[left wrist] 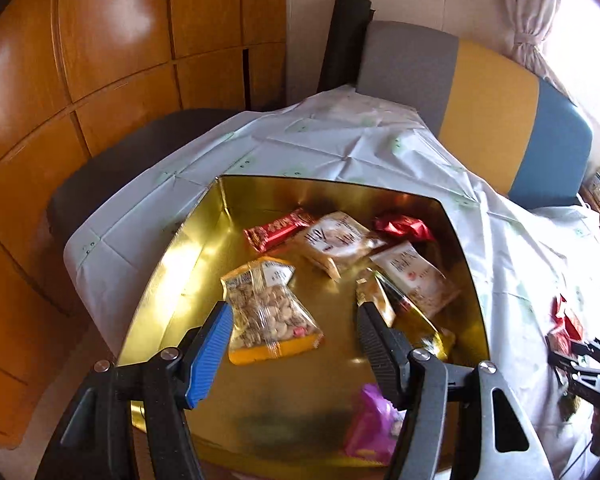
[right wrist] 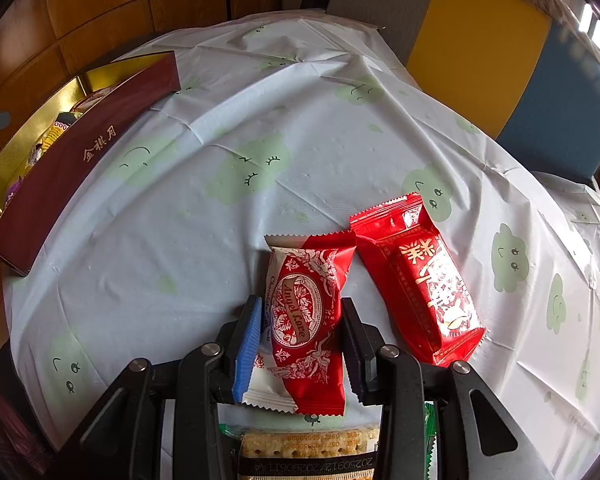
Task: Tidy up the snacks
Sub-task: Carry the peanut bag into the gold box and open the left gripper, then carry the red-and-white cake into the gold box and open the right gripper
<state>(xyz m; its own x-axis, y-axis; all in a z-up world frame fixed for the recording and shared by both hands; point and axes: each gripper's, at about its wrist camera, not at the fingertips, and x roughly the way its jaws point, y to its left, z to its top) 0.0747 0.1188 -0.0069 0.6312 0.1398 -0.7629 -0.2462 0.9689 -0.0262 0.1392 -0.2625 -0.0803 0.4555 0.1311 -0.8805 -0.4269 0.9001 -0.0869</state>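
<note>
Right wrist view, we grip a red-and-white packet [right wrist: 300, 320] reading "Angel Love" in our right tongs [right wrist: 300, 334] on the tablecloth [right wrist: 220, 128], left tongs [left wrist: 296, 332] wide apart over our gold box [left wrist: 204, 240] holding a nut bag [left wrist: 264, 308] and wrapped snacks [left wrist: 332, 240].

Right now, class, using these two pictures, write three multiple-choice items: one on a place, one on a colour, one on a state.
1. Where does the nut packet lie?
A. In the gold box
B. On the tablecloth
C. On a chair

2. What colour is the loose packet beside the right gripper?
A. Green
B. Red
C. Purple

3. How is the left gripper?
A. Shut on a bottle
B. Shut on a spoon
C. Open, empty

Answers: 1 A, gold floor surrounds it; 2 B, its wrapper is red; 3 C, fingers spread, pressing nothing.
</note>
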